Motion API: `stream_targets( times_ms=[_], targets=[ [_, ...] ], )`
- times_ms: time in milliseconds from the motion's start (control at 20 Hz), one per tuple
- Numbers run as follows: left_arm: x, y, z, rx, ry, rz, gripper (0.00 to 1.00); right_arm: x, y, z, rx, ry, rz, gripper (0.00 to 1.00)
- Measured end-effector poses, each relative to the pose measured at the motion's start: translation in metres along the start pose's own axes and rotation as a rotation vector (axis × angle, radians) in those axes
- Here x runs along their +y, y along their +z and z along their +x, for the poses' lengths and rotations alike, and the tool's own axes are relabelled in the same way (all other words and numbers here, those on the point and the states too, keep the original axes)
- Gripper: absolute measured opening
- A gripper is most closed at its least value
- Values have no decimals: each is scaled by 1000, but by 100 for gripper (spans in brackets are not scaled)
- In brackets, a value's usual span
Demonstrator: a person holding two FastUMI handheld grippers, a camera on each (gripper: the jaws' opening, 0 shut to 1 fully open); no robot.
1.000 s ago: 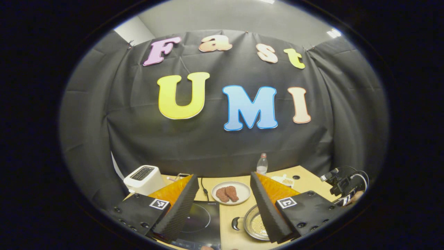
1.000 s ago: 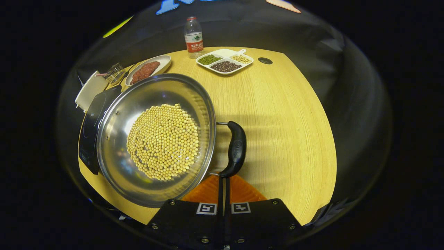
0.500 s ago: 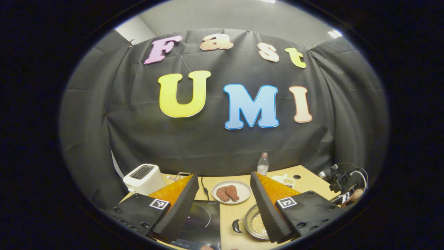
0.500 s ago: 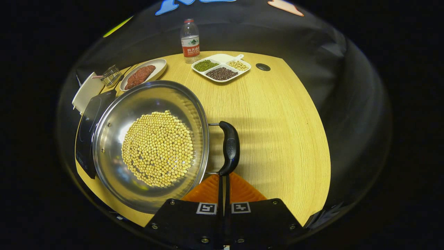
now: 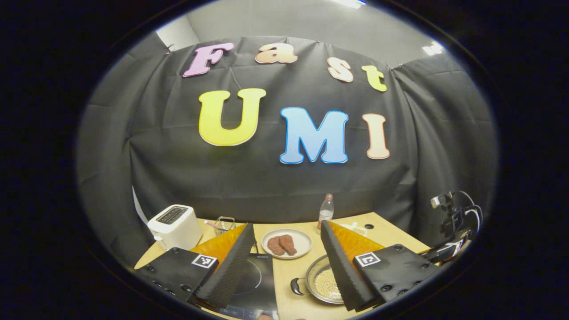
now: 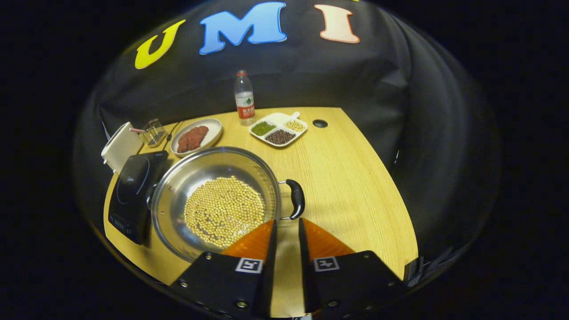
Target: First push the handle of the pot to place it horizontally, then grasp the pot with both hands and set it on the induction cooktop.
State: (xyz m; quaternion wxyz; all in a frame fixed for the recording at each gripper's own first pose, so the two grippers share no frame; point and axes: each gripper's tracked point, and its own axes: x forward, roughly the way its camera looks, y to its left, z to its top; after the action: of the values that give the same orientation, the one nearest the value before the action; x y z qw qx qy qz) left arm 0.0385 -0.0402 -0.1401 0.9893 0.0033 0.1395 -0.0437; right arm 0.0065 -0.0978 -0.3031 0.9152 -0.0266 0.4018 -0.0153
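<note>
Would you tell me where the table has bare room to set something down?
Bare wood lies right of the pot, from its black handle to the table edge. The left side, around the cooktop, toaster and plate, is crowded.

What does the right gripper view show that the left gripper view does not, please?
Right gripper view: the pot handle nearest the right gripper, whose jaws stand slightly apart, and the green and dark fillings of the divided dish. Left gripper view: the left gripper, open above the table, and an outside look at the right gripper at the far right. Shared: the pot of beans, induction cooktop, plate of meat, bottle, toaster.
</note>
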Motion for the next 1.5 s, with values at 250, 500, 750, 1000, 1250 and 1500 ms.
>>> stream_targets(
  times_ms=[250,500,750,1000,1250,1500],
  targets=[
    [-19,-6,0,5,-40,-13,95,16,17,-17,-115,28,-58,96],
    [-35,-47,15,78,-23,-56,99,13,27,-7,-144,57,-45,96],
    [-51,-117,46,205,2,-63,97,5,21,24,-108,69,-15,96],
    [-47,-195,72,346,22,-42,97,-2,10,57,-59,67,-29,96],
    [-34,-249,82,451,53,-18,98,-1,4,86,-11,72,-15,96],
    [-28,-285,91,521,82,-18,97,-5,-3,108,32,68,26,97]
  ],
)
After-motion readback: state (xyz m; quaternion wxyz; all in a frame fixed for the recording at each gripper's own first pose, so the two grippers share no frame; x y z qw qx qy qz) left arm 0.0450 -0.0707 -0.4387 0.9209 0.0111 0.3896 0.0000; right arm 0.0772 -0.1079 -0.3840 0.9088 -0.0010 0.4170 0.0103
